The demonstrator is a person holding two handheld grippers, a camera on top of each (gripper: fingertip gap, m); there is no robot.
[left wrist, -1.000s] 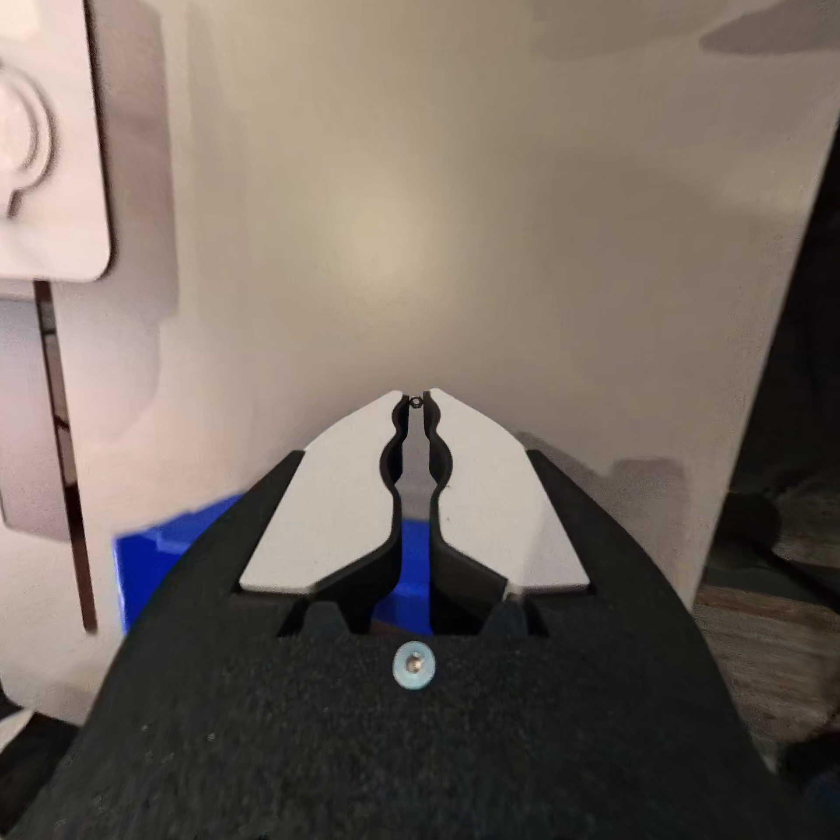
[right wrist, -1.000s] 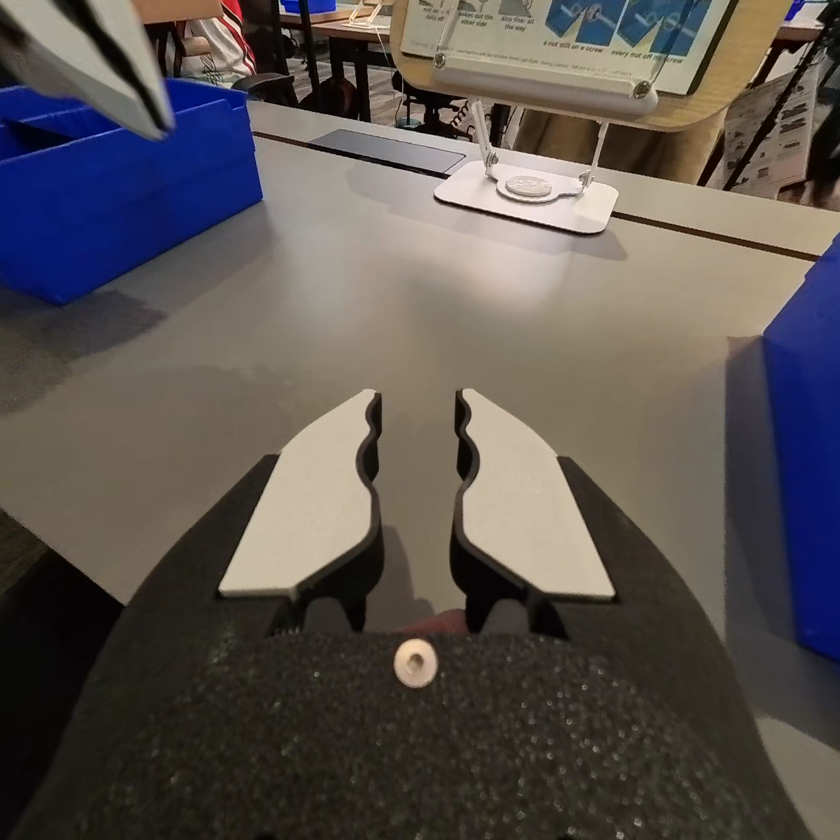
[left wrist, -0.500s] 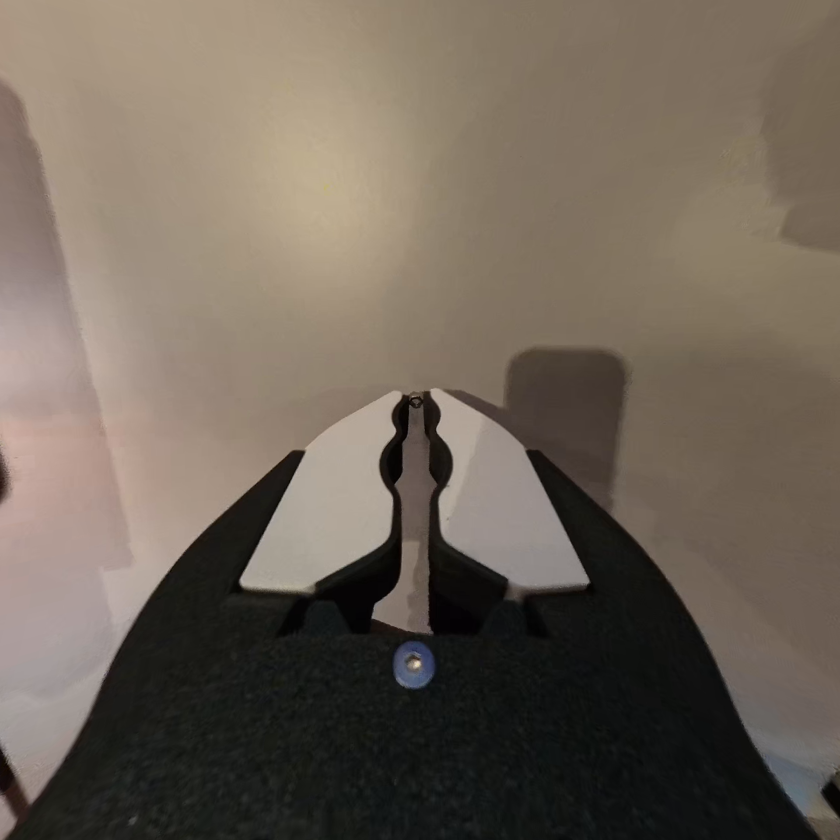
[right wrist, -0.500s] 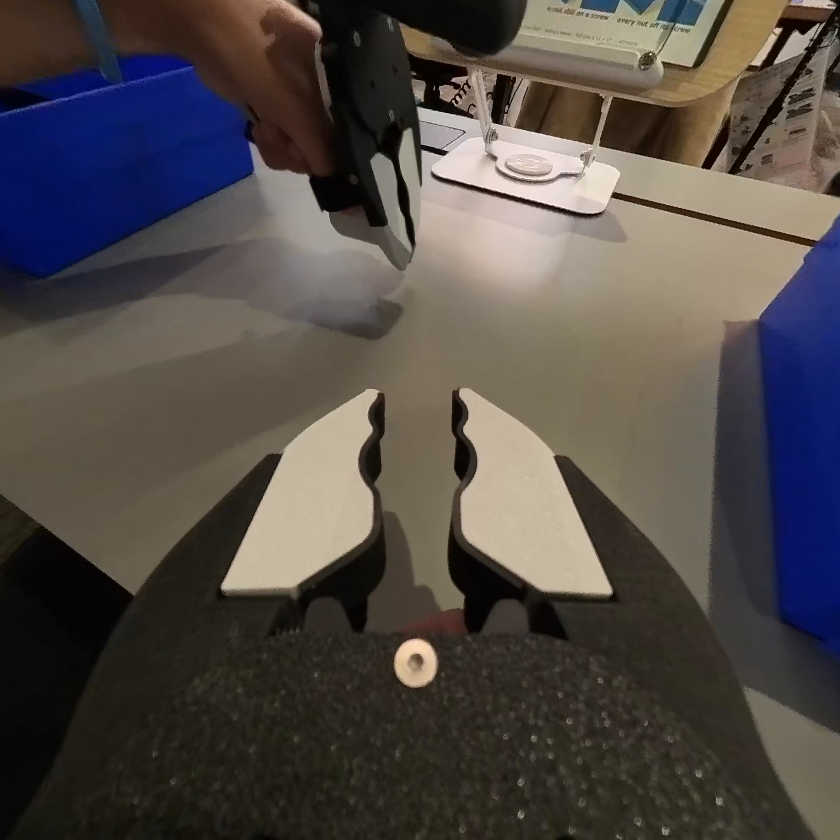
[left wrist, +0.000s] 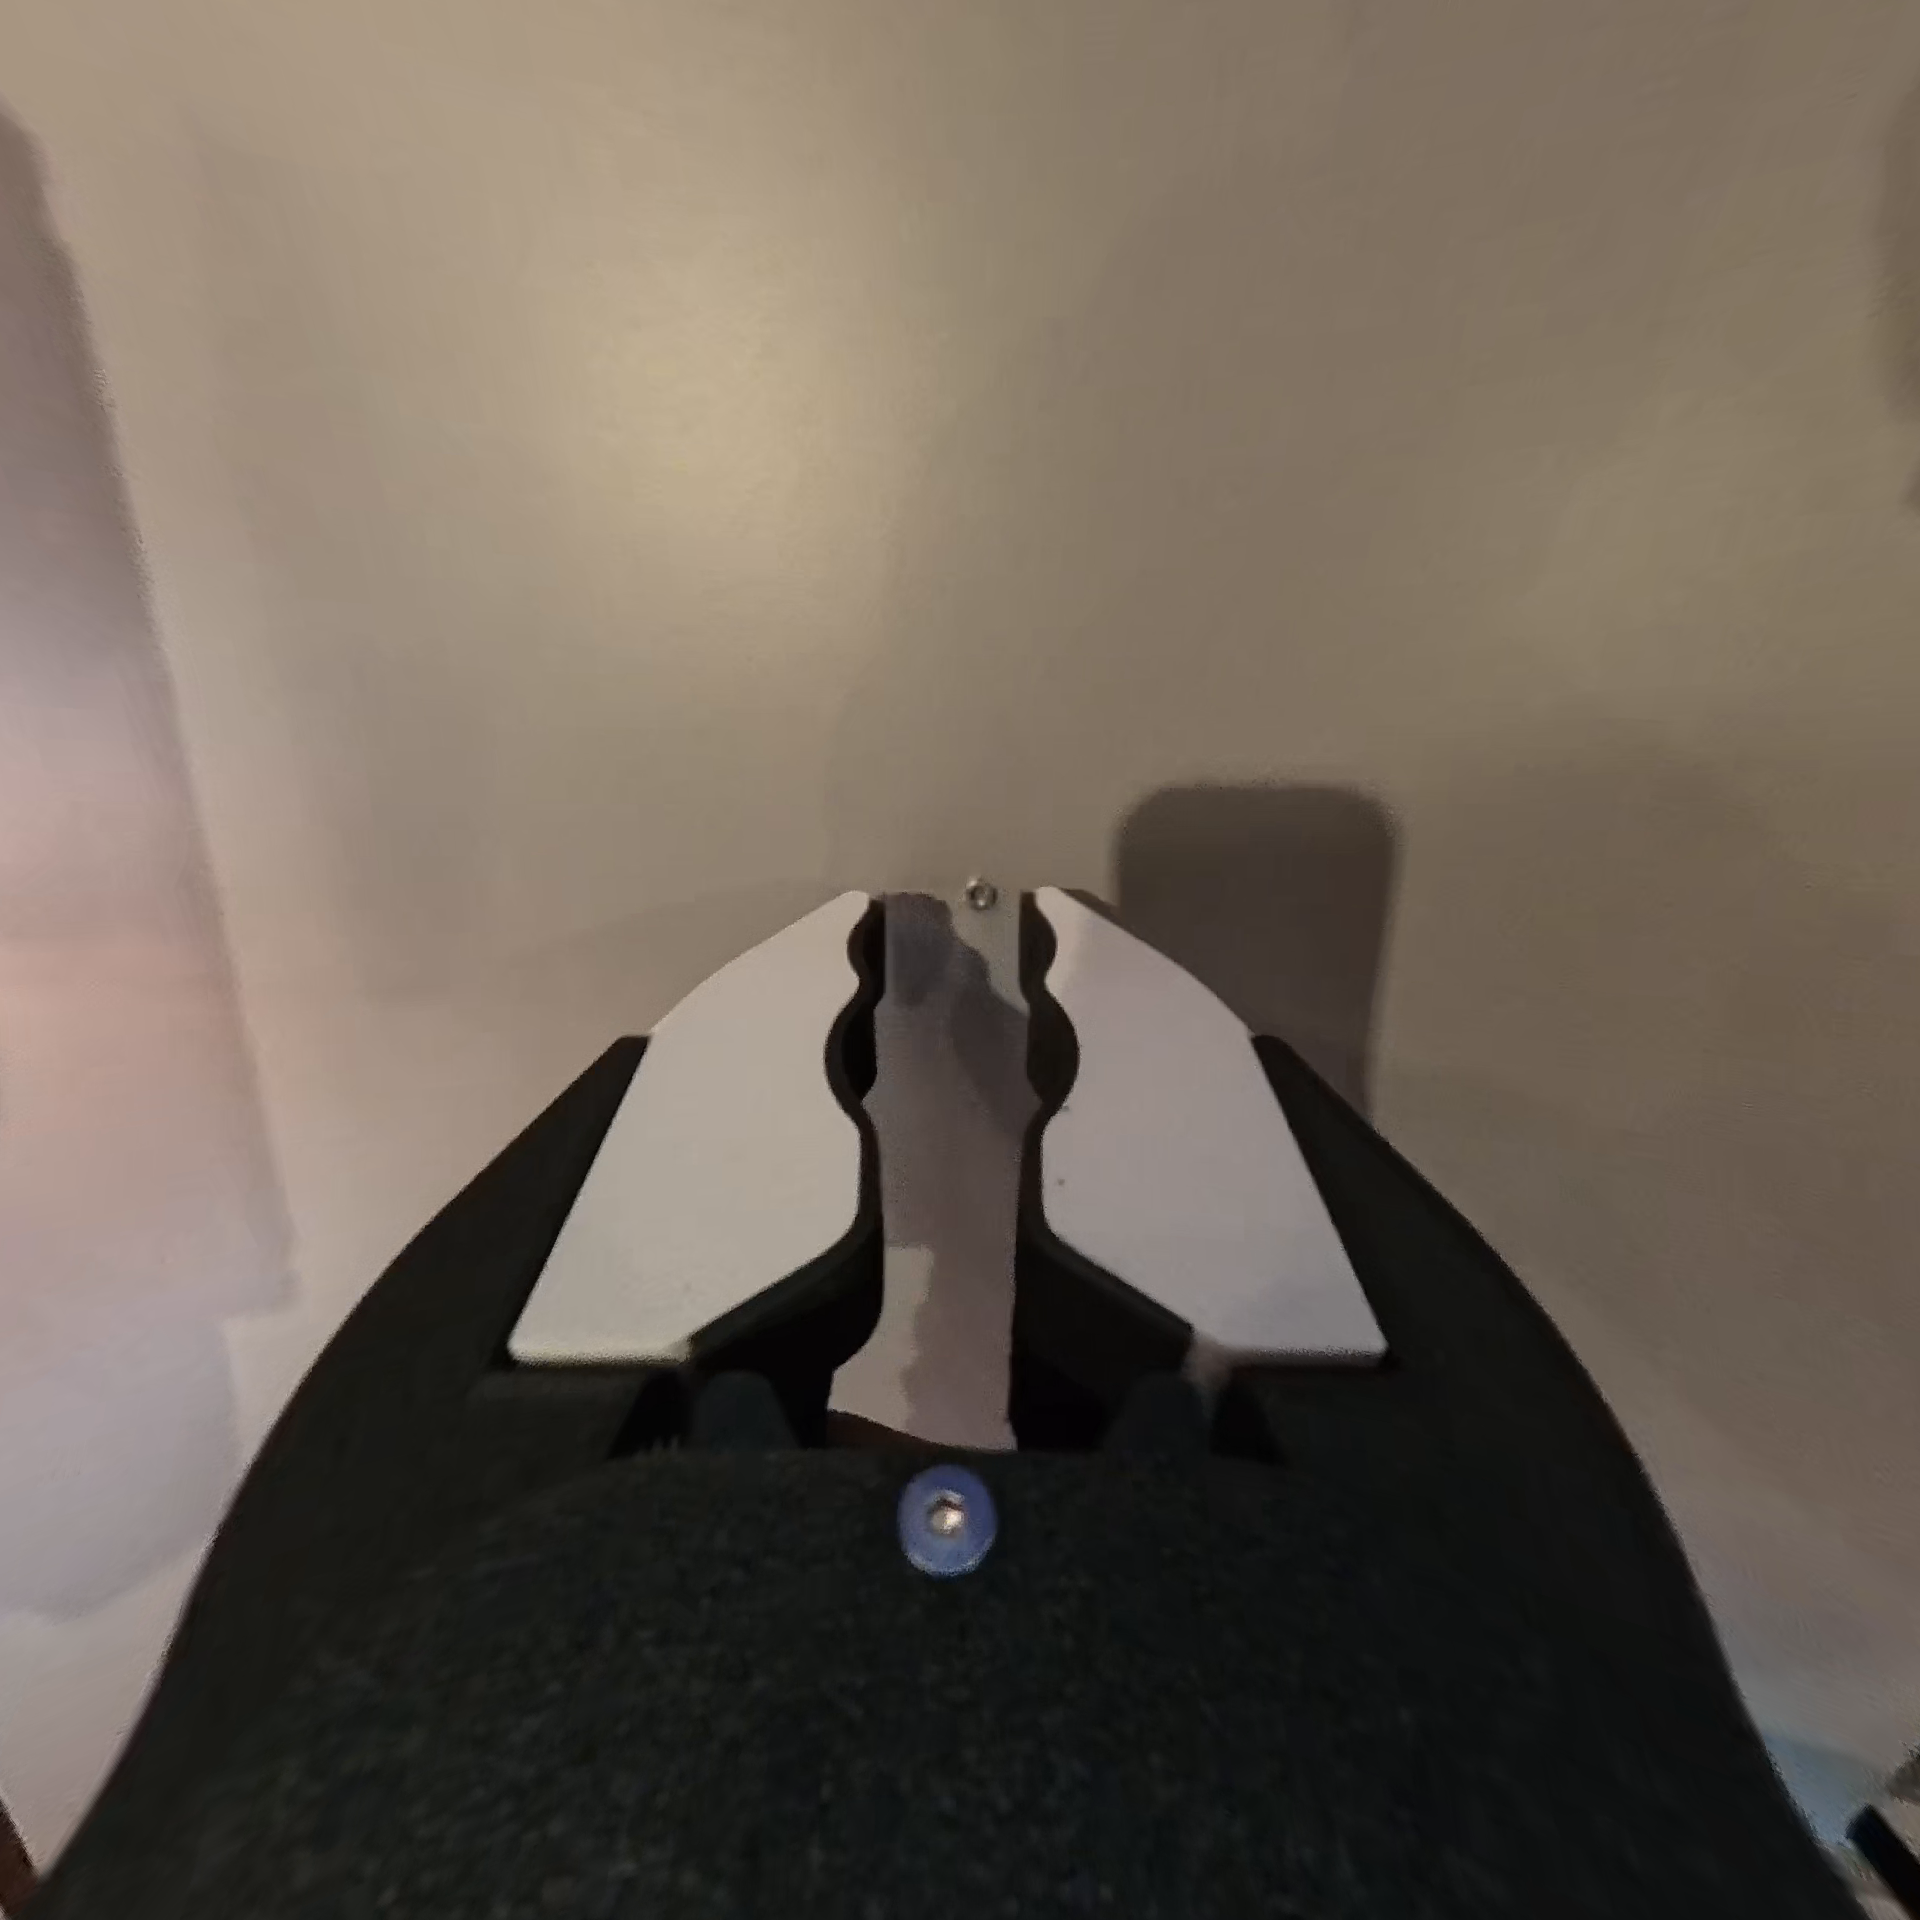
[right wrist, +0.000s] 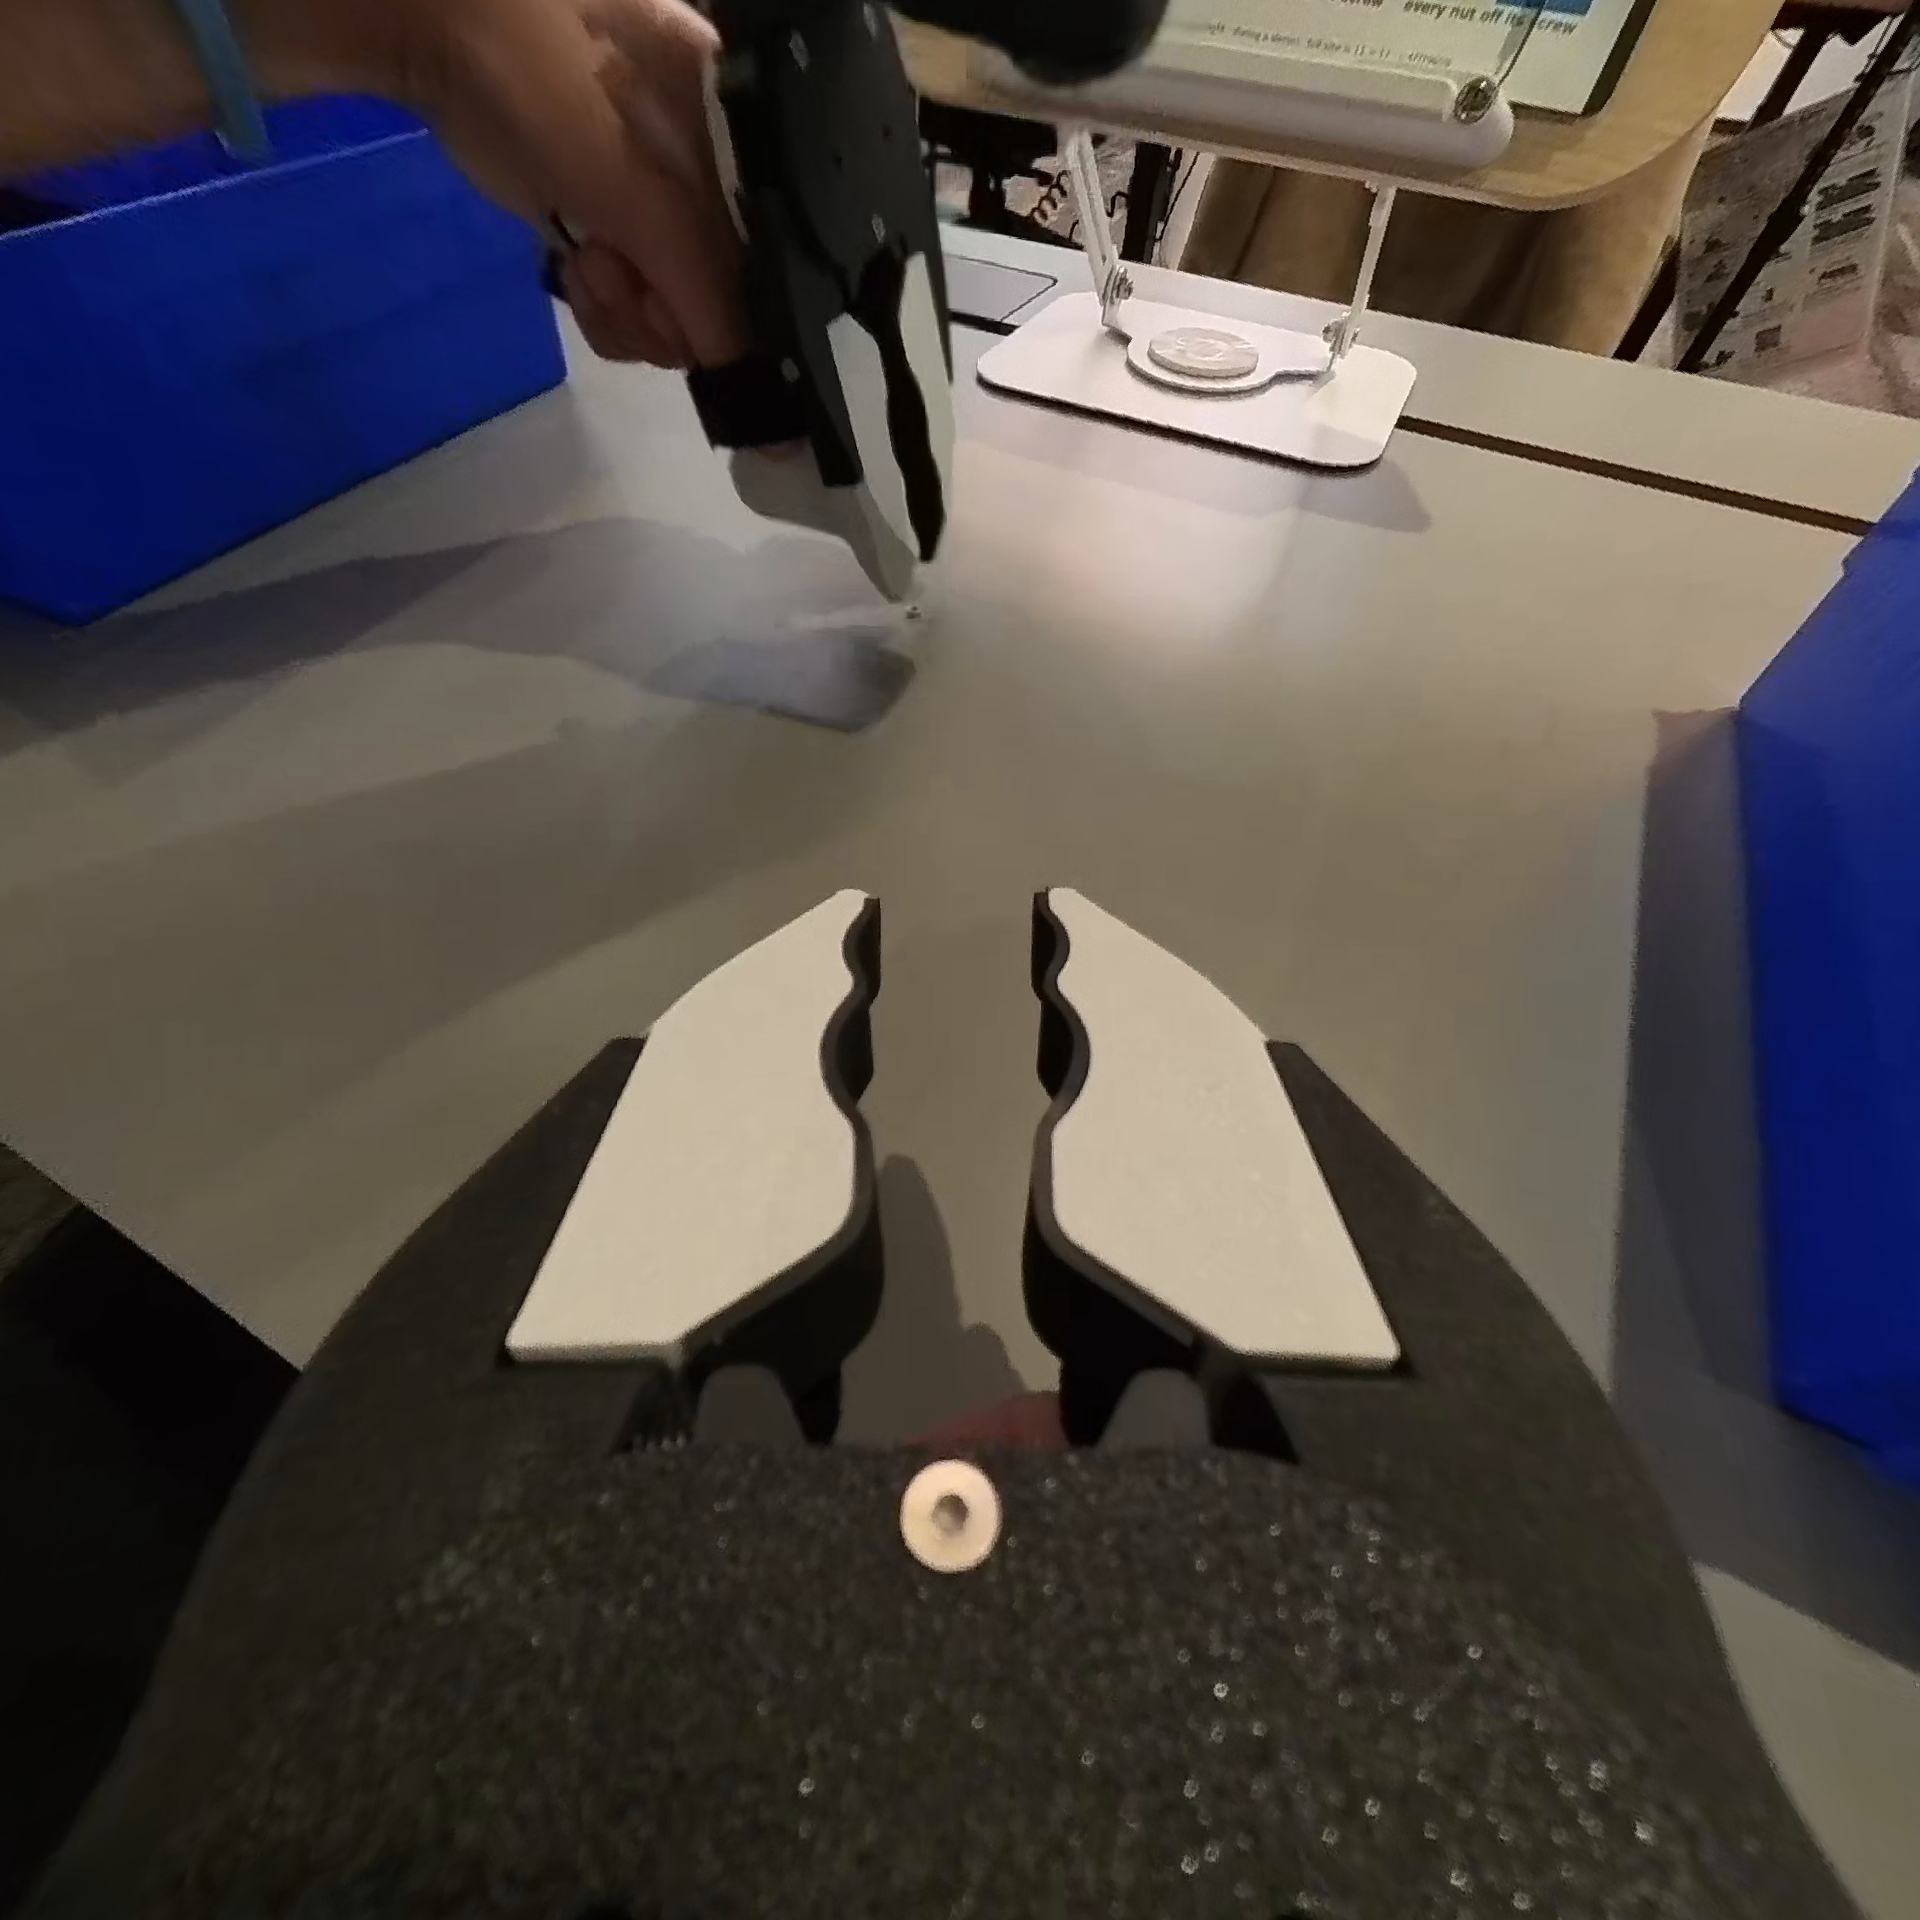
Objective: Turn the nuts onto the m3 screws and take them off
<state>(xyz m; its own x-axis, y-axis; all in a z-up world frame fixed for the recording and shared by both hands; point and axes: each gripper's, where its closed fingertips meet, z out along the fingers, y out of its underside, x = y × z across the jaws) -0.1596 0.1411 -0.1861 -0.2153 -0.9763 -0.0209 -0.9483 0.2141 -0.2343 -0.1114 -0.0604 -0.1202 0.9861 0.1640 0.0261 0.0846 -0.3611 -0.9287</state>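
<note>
Left gripper (left wrist: 951,904) spread, tips pointing down close over the grey table (left wrist: 727,468). Small nut (left wrist: 979,891) lying loose on the table just off the tips, nearer the right finger, touching neither. Right gripper (right wrist: 956,914) also spread, holding nothing, low over bare tabletop. Blue bin (right wrist: 239,343) far left, another blue bin (right wrist: 1839,1039) at right edge; white stand (right wrist: 1195,384) behind. Wide free surface between.
</note>
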